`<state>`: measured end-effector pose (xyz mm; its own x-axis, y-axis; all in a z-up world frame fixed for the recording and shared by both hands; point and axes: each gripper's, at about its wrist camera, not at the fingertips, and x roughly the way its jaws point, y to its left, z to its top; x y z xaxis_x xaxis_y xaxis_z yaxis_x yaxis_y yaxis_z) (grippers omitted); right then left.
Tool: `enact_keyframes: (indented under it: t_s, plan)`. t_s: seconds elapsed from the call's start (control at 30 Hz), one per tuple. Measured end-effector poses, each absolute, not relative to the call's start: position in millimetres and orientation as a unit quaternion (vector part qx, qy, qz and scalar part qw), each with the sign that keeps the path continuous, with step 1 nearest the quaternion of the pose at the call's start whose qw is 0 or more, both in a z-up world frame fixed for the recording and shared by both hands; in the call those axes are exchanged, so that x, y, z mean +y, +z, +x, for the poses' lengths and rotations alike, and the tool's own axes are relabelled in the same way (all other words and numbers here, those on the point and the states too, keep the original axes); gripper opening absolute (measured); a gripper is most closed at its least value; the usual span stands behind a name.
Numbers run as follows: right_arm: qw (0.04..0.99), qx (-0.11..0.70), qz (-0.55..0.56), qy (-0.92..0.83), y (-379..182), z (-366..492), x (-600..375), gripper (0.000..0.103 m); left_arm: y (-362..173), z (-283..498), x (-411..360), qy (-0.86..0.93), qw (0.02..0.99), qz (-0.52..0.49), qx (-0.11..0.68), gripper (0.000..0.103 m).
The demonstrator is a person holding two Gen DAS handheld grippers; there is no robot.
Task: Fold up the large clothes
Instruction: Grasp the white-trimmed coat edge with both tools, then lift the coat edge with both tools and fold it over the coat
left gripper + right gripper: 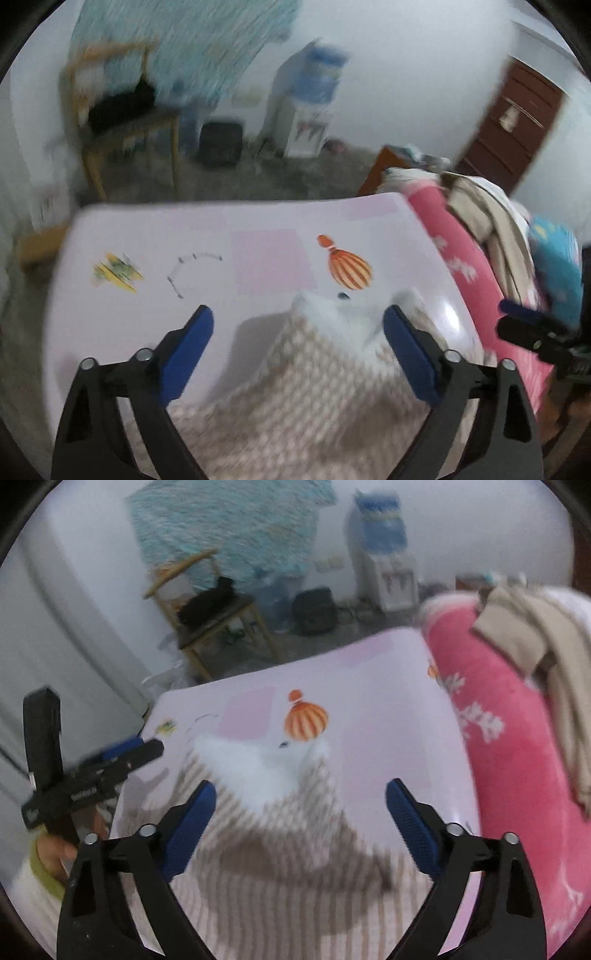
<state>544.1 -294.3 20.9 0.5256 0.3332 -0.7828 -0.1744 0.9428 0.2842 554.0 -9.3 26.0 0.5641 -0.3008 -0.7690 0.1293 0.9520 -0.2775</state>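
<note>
1. The garment [314, 387] is a large, soft piece in beige-and-white check or stripe (motion blur smears the pattern), with a fluffy white collar or trim [255, 764] at its far end.
2. It lies spread on the pale lilac sheet [147, 314], its far edge just short of the printed orange balloon [349, 267], its near part running out of view under the cameras.
3. The left gripper [298, 347] hangs above the garment with its jaws spread wide; the cloth shows between the fingers, but the blue pads [186, 354] do not press on it.
4. The right gripper [301, 825] is likewise wide apart above the striped cloth, pinching nothing; the left gripper shows at the left of its view, gripped by a hand [55, 849] in a pale sleeve.
5. The fingers are black plastic arms with textured blue pads; to the right lie a plush pink blanket [517, 757] with white motifs and a limp beige cloth [535, 642] on it.
</note>
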Motion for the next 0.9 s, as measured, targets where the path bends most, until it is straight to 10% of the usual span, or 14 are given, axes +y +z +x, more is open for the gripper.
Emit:
enact_keyframes:
  t_s: [0.23, 0.43, 0.9]
  plan:
    - [0.821, 0.540, 0.130, 0.131, -40.0, 616.1, -286.5, 0.069, -27.7, 603.1, -12.4, -0.127, 0.821, -0.178, 0.527, 0.060]
    - [0.798, 0.557, 0.169, 0.154, -52.8, 618.7, -291.5, 0.012, -25.1, 586.3, -17.4, -0.159, 0.809, -0.190, 0.532, 0.024]
    - [0.843, 0.469, -0.008, 0.263, 20.4, 432.3, -271.9, 0.010, 48.7, 417.3, -10.6, -0.309, 0.833, -0.053, 0.456, 0.010]
